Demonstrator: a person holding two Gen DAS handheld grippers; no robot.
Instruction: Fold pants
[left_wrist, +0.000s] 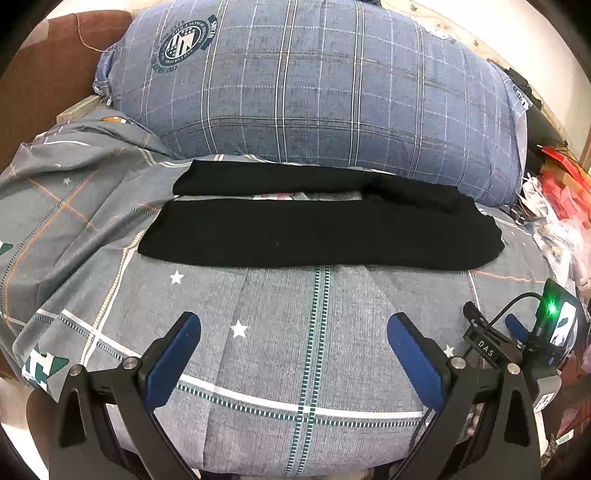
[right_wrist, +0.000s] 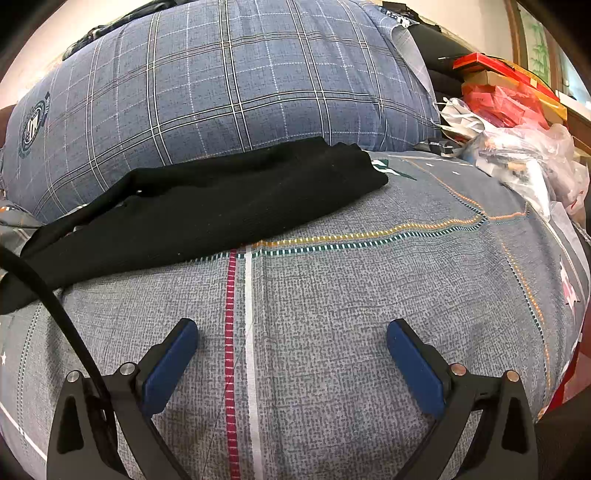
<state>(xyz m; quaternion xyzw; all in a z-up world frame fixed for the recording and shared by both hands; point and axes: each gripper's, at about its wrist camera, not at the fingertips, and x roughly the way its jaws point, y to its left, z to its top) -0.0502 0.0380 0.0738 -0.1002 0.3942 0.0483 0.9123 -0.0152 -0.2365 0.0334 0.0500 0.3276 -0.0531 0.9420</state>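
Bedroom setup for us: a bed with a grey plaid sheet (left_wrist: 280, 354), and a big blue plaid pillow (left_wrist: 314, 85) right behind the black pants (left_wrist: 317, 240). The pants lie flat across the sheet with the two legs side by side, a thin gap between them, waist end off to the right.

We've got the left gripper (left_wrist: 293, 345) and the right gripper (right_wrist: 291, 345) both spread wide with nothing in them, hovering over bare sheet short of the fabric.

Looks like the first fold isn't done yet. Our guess for doing it well: pinch the near leg's edge at both ends, lift evenly and lay it over the far leg so the seams line up.

Containers-wise, only plastic bags (right_wrist: 524, 158) and red boxes (right_wrist: 506, 99) piled off the right side; we can't tell what's inside.
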